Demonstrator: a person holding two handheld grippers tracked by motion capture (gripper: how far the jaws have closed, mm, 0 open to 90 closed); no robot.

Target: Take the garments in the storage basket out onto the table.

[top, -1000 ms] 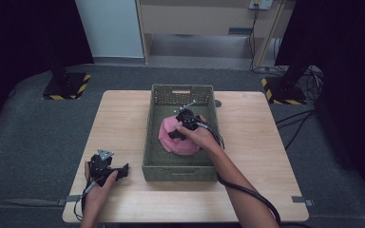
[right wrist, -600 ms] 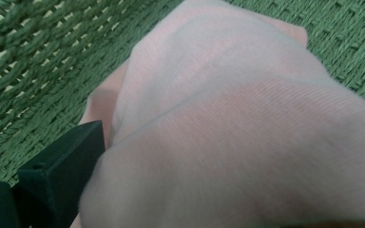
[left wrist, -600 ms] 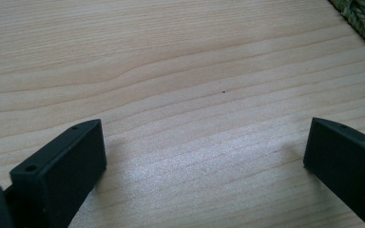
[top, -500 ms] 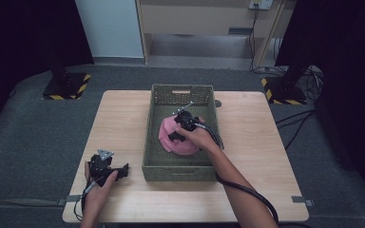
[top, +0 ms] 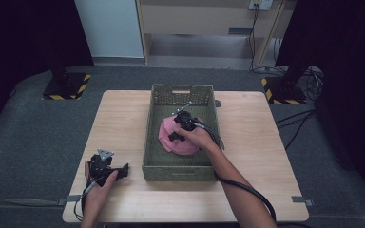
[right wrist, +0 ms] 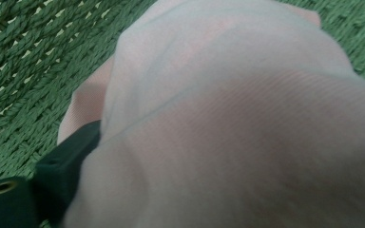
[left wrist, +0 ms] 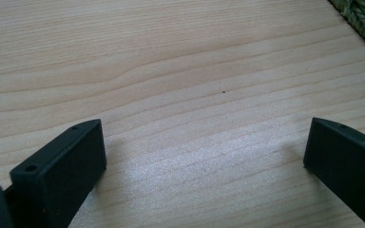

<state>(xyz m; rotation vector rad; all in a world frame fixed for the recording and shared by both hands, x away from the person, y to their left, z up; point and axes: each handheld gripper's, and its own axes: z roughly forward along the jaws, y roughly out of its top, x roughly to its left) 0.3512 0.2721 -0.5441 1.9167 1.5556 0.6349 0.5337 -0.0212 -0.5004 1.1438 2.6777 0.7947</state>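
one black jaw of the right gripper [top: 177, 136] presses into the pink cloth [right wrist: 247, 123], which drapes over the other, so whether it grips cannot be told. the cloth lies bunched inside the green woven basket [top: 150, 142], its sole visible content, not yet lifted. the left gripper [top: 123, 170] rests wide apart on the wooden table [left wrist: 171, 61], just beside the basket.

In the right gripper view, the pink cloth [right wrist: 247, 123] drapes over the right gripper [right wrist: 180, 190], hiding one jaw at lower right; whether the jaws pinch it cannot be told. The cloth blurs toward the lower right and runs off the frame's edges. In the left gripper view, the green basket [left wrist: 361, 19] is cut off at upper right.
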